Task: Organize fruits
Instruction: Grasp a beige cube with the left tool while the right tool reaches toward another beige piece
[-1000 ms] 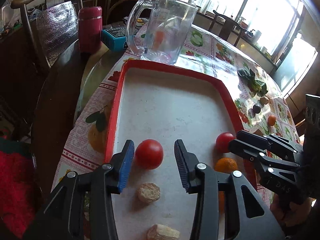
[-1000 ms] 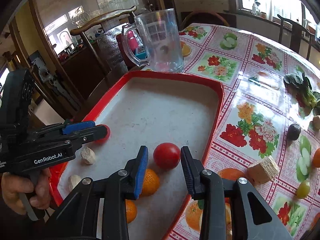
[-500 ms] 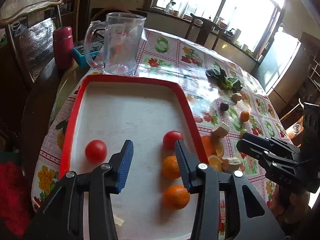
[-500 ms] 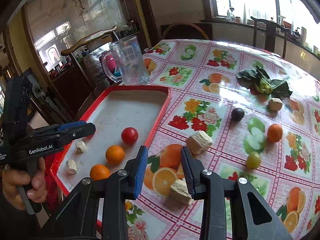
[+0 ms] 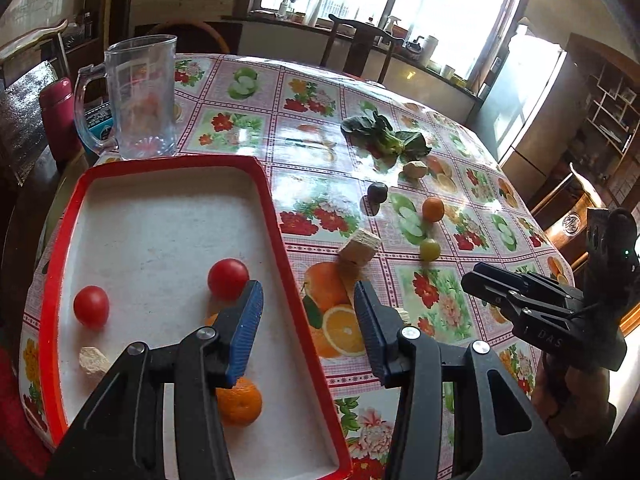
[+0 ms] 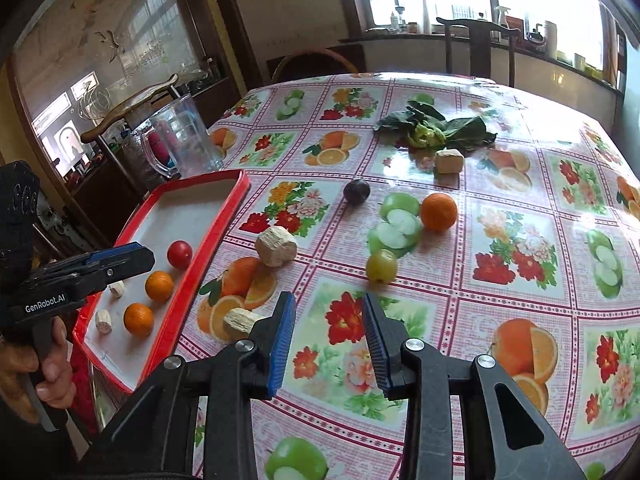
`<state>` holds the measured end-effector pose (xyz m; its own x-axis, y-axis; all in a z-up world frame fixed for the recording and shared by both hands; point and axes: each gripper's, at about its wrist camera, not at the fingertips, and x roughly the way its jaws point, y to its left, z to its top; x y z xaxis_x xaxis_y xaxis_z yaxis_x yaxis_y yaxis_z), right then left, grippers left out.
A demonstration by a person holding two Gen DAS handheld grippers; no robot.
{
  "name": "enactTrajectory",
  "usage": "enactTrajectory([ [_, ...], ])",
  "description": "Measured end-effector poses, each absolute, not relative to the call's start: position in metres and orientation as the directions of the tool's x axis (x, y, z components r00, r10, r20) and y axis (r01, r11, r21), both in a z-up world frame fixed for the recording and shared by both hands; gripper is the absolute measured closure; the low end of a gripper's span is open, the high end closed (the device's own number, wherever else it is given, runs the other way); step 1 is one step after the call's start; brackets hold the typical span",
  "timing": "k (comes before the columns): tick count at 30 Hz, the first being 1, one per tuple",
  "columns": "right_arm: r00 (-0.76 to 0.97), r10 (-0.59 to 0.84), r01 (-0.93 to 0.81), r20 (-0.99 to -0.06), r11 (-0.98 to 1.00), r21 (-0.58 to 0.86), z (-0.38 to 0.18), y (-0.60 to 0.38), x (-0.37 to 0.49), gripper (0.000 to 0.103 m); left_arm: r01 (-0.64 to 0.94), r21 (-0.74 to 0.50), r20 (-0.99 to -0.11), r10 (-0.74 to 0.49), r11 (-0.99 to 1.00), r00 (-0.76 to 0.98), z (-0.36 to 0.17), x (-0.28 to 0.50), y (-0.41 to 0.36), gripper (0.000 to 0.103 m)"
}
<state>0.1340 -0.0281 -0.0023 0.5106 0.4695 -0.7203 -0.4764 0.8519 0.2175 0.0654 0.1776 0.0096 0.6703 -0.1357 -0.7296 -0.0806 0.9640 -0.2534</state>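
Note:
A red-rimmed tray (image 5: 280, 240) holds two red tomatoes (image 5: 228, 278) (image 5: 91, 306), an orange (image 5: 239, 402) and a beige chunk (image 5: 93, 360). My left gripper (image 5: 308, 320) is open and empty above the tray's right rim. On the cloth lie a loose orange (image 6: 439, 211), a green fruit (image 6: 381, 266), a dark plum (image 6: 356, 191) and beige blocks (image 6: 276, 246) (image 6: 240, 322). My right gripper (image 6: 328, 340) is open and empty, just short of the green fruit. The tray also shows in the right wrist view (image 6: 216, 236).
A clear glass mug (image 5: 140, 98) stands beyond the tray, with a red flask (image 5: 58, 118) to its left. Leafy greens (image 6: 436, 128) and another beige block (image 6: 449, 161) lie further back. Chairs stand around the round table.
Both grippers have pulled back from the tomatoes left in the tray and swung right, toward the loose fruit on the cloth. Both stay open.

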Motion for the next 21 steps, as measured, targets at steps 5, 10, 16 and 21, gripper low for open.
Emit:
enactTrajectory([
  [5,0.511,0.458,-0.460,-0.727,0.861,0.218,-0.009,-0.037,0.142,0.065,-0.055,-0.242,-0.739,-0.147,0.969,0.658,0.007,0.079,0.161,0.057],
  [10,0.513,0.433,-0.464,-0.741,0.866,0.184,-0.017,-0.030,0.155,0.065,-0.035,-0.233,-0.752,-0.157,0.972,0.640,0.003,0.095,0.151,0.057],
  [16,0.493,0.422,-0.473,-0.761,0.864,0.173,-0.030,-0.019,0.177,0.065,0.003,-0.193,-0.780,-0.155,0.981,0.606,-0.006,0.124,0.134,0.057],
  [21,0.483,0.416,-0.476,-0.771,0.863,0.168,-0.039,-0.016,0.190,0.066,0.025,-0.162,-0.804,-0.147,0.986,0.576,-0.016,0.148,0.125,0.057],
])
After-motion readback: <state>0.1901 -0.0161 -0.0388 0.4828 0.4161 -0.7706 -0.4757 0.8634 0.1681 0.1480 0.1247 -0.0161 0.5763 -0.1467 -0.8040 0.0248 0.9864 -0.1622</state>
